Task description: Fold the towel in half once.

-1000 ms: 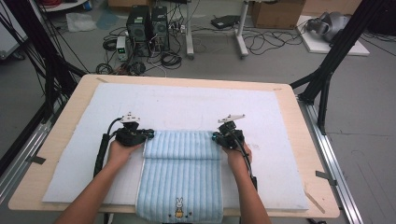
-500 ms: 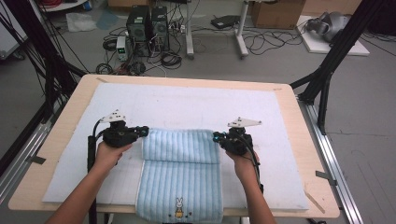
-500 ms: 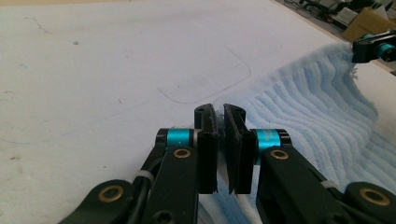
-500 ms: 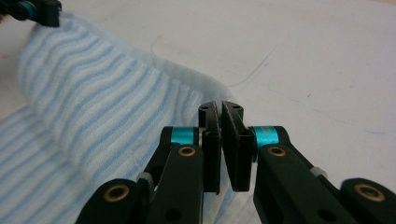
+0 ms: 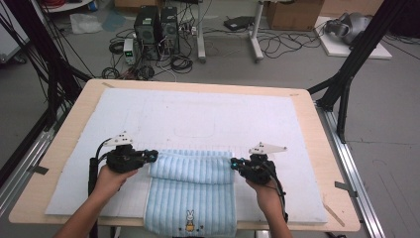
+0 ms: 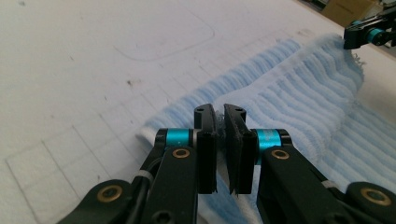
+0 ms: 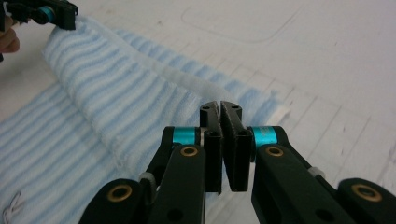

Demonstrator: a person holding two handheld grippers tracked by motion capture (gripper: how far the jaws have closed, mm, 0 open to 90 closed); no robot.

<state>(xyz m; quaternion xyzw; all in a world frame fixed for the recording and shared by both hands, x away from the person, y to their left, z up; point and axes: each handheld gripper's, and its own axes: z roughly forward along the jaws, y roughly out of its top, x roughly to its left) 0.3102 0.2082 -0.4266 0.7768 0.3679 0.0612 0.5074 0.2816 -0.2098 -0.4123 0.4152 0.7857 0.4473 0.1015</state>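
A light blue striped towel [image 5: 190,198] with a small bunny [image 5: 188,218] on its near end lies on the white mat [image 5: 198,114]. Its far part is doubled back toward the person into a raised band [image 5: 190,166]. My left gripper [image 5: 153,156] is shut on the band's left corner, and in the left gripper view its jaws [image 6: 219,112] pinch the cloth [image 6: 303,102]. My right gripper [image 5: 233,162] is shut on the right corner, where its jaws [image 7: 220,108] meet at the towel's edge [image 7: 116,93]. Each gripper view shows the other gripper [image 6: 369,32] [image 7: 56,14] across the towel.
The mat covers most of a wooden table [image 5: 309,106], with bare mat beyond and to both sides of the towel. Black frame posts [image 5: 346,74] flank the table. Computer towers [image 5: 156,25] and cables sit on the floor behind.
Both grippers have drawn the towel's far edge toward the person, rolling the fold nearer. The hands have also spread slightly apart.
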